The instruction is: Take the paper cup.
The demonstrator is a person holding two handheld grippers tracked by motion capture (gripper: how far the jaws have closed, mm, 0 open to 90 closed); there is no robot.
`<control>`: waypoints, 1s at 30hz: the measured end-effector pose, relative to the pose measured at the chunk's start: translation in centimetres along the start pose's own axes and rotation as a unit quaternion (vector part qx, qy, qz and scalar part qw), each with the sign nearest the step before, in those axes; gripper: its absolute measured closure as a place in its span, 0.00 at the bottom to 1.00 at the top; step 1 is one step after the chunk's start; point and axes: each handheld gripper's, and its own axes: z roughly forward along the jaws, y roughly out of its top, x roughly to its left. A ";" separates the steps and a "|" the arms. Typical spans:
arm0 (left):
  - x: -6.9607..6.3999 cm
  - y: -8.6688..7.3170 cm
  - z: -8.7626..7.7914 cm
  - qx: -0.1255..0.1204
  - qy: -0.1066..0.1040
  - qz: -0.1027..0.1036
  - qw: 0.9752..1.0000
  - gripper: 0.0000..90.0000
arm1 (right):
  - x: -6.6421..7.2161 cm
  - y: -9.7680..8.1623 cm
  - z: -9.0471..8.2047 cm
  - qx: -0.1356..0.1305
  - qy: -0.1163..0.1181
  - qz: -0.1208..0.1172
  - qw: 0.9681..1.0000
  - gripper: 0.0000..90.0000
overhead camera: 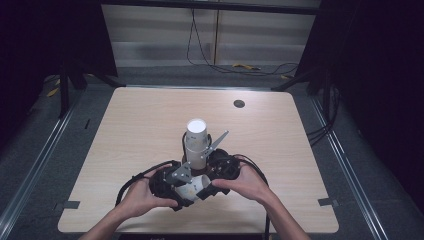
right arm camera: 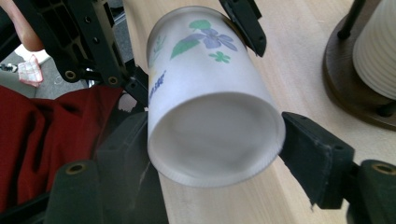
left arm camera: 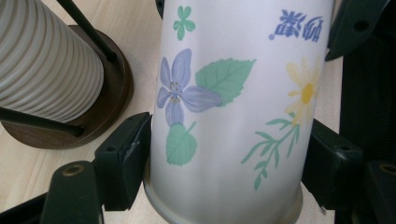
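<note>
- Item, left: left gripper (overhead camera: pixel 167 182), held low over the near edge of the table (overhead camera: pixel 125 130) by the person's left hand (overhead camera: pixel 140 197). Its jaws pinch the paper cup (left arm camera: pixel 229 112) across its flowered wall, one pad on each side, near the rim.
- Item, centre: paper cup (overhead camera: pixel 192 187), lying on its side between the two grippers, just in front of the cup stack (overhead camera: pixel 196 142) that stands upright on a dark wooden stand (left arm camera: pixel 109 88).
- Item, right: right gripper (overhead camera: pixel 225 170), held by the right hand (overhead camera: pixel 245 182), pointed inward at the cup's open end. Its jaws sit on either side of the rim (right arm camera: pixel 215 137); the right pad touches, the left is blurred, so I cannot tell whether they press.
- Risk: thin paper wall, gripped by two tools at once; a firm squeeze would likely crease or flatten the cup.
- Risk: opposing pulls from both hands could twist the cup out of one pair of jaws, dropping it over the near edge.
- Risk: a sideways swing could knock the stack, standing close by.
</note>
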 end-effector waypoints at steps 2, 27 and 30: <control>-0.1 0.0 0.1 0.000 0.001 0.007 1.000 0.28 | 0.1 0.1 0.1 0.002 0.002 -0.002 1.000 0.31; -1.6 -0.2 0.0 0.000 0.011 0.032 0.999 0.29 | 0.1 0.3 1.6 0.028 0.049 -0.015 0.998 0.36; -1.6 -0.2 0.1 -0.003 0.011 0.035 0.999 0.29 | 0.0 0.2 1.5 0.034 0.053 -0.008 0.998 0.37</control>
